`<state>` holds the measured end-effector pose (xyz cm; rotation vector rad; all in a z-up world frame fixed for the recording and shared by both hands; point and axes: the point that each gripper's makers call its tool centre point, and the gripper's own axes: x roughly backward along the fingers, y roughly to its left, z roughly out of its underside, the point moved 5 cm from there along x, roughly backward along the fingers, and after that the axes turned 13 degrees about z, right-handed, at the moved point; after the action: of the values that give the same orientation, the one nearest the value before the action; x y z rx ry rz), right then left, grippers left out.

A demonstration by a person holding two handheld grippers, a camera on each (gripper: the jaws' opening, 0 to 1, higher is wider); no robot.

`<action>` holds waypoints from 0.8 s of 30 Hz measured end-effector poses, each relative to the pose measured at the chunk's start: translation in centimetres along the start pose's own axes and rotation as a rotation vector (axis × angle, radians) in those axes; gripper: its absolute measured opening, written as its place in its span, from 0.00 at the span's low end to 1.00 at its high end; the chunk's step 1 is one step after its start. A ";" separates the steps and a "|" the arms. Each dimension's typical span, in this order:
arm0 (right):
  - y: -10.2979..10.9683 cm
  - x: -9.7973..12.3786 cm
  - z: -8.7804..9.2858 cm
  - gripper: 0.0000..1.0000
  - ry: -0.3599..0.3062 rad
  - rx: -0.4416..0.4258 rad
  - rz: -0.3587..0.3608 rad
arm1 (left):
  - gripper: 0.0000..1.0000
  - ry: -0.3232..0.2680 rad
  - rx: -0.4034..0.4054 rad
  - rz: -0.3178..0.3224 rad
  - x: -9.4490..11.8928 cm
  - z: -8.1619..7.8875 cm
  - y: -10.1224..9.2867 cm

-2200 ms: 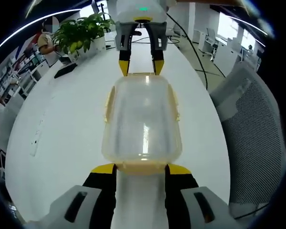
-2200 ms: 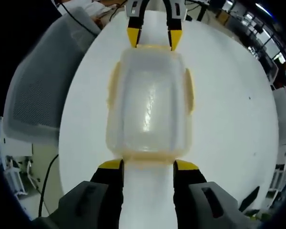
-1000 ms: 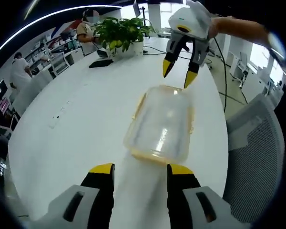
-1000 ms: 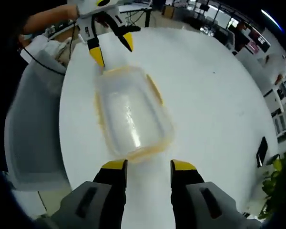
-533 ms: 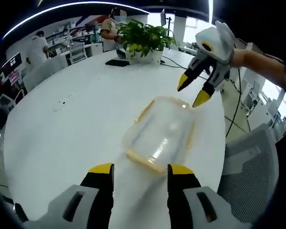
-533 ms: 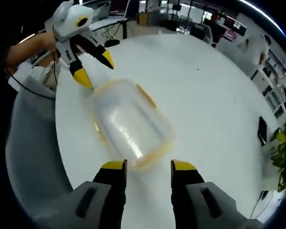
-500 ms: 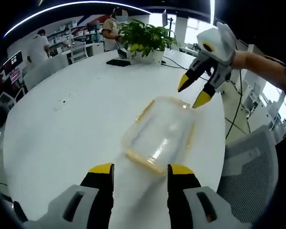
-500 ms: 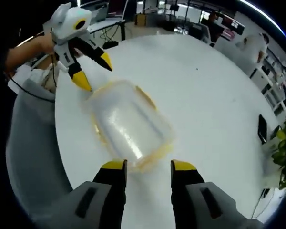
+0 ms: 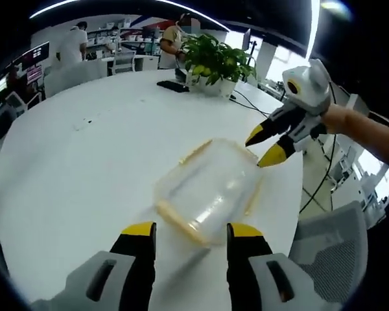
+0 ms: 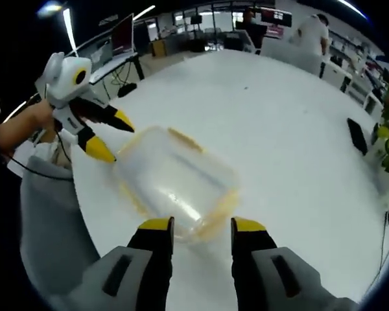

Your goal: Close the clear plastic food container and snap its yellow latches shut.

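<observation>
In the left gripper view the left claw (image 9: 185,233) hangs with its jaws apart and nothing between them, its yellow tips just short of the near end of the clear food container (image 9: 207,191), which lies on the white worktop (image 9: 84,155) and looks empty inside. The right claw (image 9: 264,144) is parted too, holding nothing, its tips beside the container's far corner. A potted plant (image 9: 215,61) stands well beyond.

Both pulled back off the container (image 9: 207,189): left gripper (image 9: 190,231) and right gripper (image 10: 197,225), earlier at its end latches, now apart and angled.
</observation>
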<state>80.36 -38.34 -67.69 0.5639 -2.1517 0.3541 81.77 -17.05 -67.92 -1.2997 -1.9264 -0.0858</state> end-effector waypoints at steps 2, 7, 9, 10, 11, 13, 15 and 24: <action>0.0 -0.2 0.1 0.32 0.001 -0.019 -0.003 | 0.37 0.001 0.012 0.005 -0.3 0.1 -0.1; 0.2 -0.4 0.0 0.30 -0.003 -0.064 -0.026 | 0.37 0.000 0.026 0.025 -1.0 0.5 -0.5; 0.1 -0.5 -0.1 0.31 0.003 -0.080 -0.026 | 0.37 -0.013 0.045 0.035 -1.2 0.5 -0.8; 0.2 -0.5 0.0 0.32 0.006 -0.087 -0.030 | 0.37 -0.016 0.048 0.038 -1.3 0.5 -0.8; 0.2 -0.6 0.0 0.33 0.007 -0.087 -0.032 | 0.37 -0.017 0.054 0.032 -1.3 0.5 -0.8; 0.2 -0.6 0.0 0.33 0.012 -0.094 -0.034 | 0.37 -0.019 0.064 0.031 -1.4 0.5 -0.8; 0.3 -0.7 0.0 0.34 0.016 -0.107 -0.038 | 0.37 -0.021 0.069 0.029 -1.4 0.5 -0.8; 0.2 -1.1 0.2 0.32 0.022 -0.198 -0.062 | 0.36 -0.024 0.128 0.039 -1.7 0.5 -0.7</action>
<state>80.71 -37.93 -68.66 0.5101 -2.1135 0.1113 81.18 -18.46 -69.06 -1.2581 -1.8935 0.0721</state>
